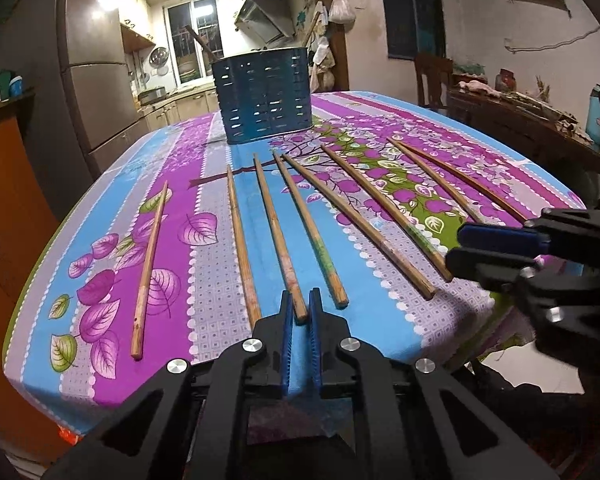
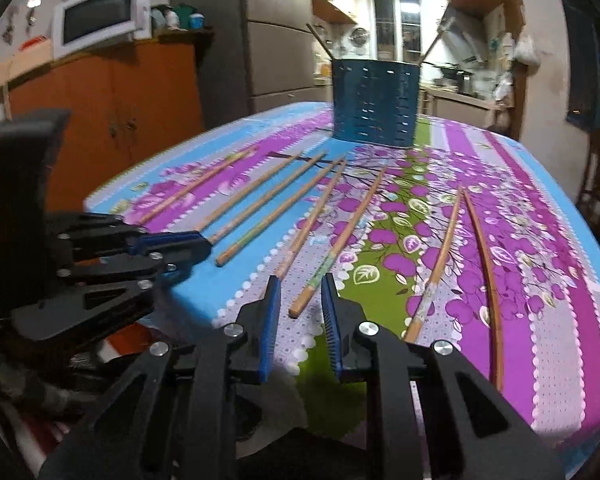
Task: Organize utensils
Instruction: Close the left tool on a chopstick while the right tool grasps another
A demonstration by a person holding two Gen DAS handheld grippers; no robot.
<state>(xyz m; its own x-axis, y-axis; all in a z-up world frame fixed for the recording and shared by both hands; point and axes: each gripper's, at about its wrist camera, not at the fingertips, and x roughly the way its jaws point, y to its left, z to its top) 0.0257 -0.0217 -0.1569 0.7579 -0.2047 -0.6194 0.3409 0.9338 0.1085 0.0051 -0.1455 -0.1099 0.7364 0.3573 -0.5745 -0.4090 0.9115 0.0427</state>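
Several wooden chopsticks (image 1: 278, 236) lie side by side on the flowered tablecloth, thick ends toward me. A blue perforated utensil holder (image 1: 264, 96) stands at the table's far side (image 2: 374, 104) with two sticks leaning in it. My left gripper (image 1: 300, 304) is narrowly open around the near end of the third chopstick from the left, not clamped. My right gripper (image 2: 300, 292) is open, and the near end of a chopstick (image 2: 340, 240) lies between its fingers. Each gripper shows in the other's view, the right one (image 1: 456, 246) and the left one (image 2: 204, 246).
The table (image 1: 112, 184) has its near edge just under both grippers. An orange cabinet (image 2: 112, 108) with a microwave (image 2: 100, 16) stands left, a fridge (image 1: 96, 80) behind. A cluttered wooden side table (image 1: 520, 112) and chair stand to the right.
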